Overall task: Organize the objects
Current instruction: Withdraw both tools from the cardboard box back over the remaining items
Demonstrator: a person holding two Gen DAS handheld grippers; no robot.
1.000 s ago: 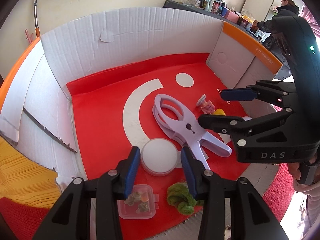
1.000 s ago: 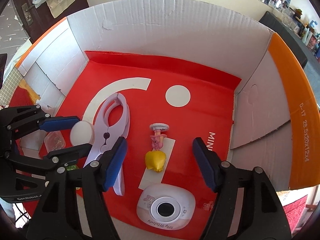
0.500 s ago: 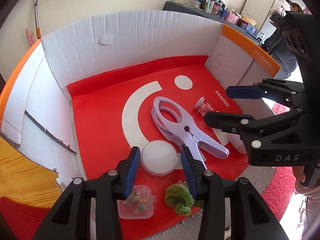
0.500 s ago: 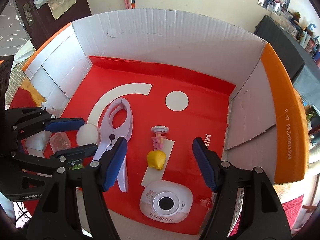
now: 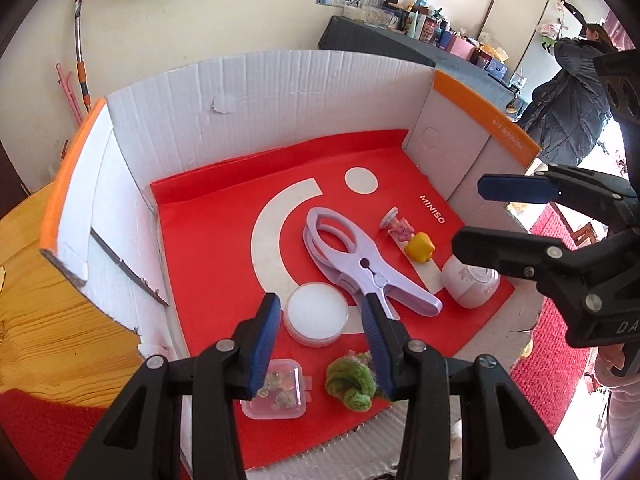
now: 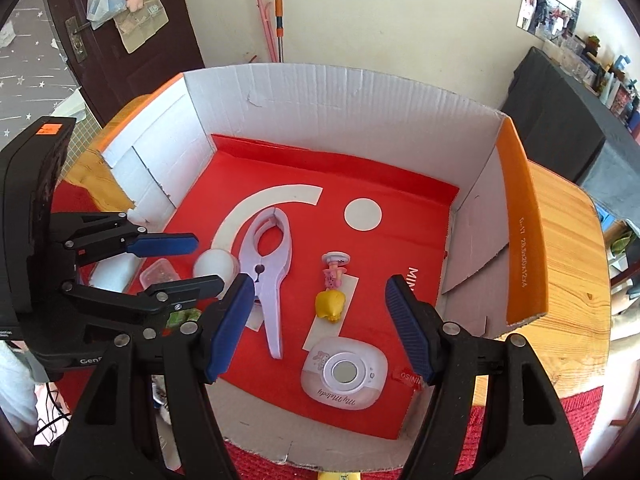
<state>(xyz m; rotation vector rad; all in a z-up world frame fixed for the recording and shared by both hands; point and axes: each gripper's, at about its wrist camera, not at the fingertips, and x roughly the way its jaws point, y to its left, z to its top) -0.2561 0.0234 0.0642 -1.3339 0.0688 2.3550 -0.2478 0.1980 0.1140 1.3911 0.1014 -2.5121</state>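
A wooden table [image 6: 568,264] carries a white cardboard box [image 6: 352,120] with orange-edged flaps, its floor lined with a red MINISO sheet [image 6: 400,256]; behind it stand a cream wall, a dark door [image 6: 132,36] at left and a cluttered dark counter [image 5: 400,46] at right.

From the left, the left gripper [image 5: 320,332] hangs spread and empty above the near left part of the box, over a small clear lidded case [image 5: 280,388] and a round white tub [image 5: 317,314], with a green fuzzy bundle [image 5: 350,380], possibly yarn, beside them. A lilac plastic clamp [image 6: 270,268] lies along the middle. Next come a pink figurine [image 6: 334,270] and a yellow toy [image 6: 330,304], touching, then a white My Melody device [image 6: 344,374] near the front edge. The right gripper [image 6: 320,328] hovers wide apart, grasping nothing, above these. The far half of the sheet lies bare up to the back wall.
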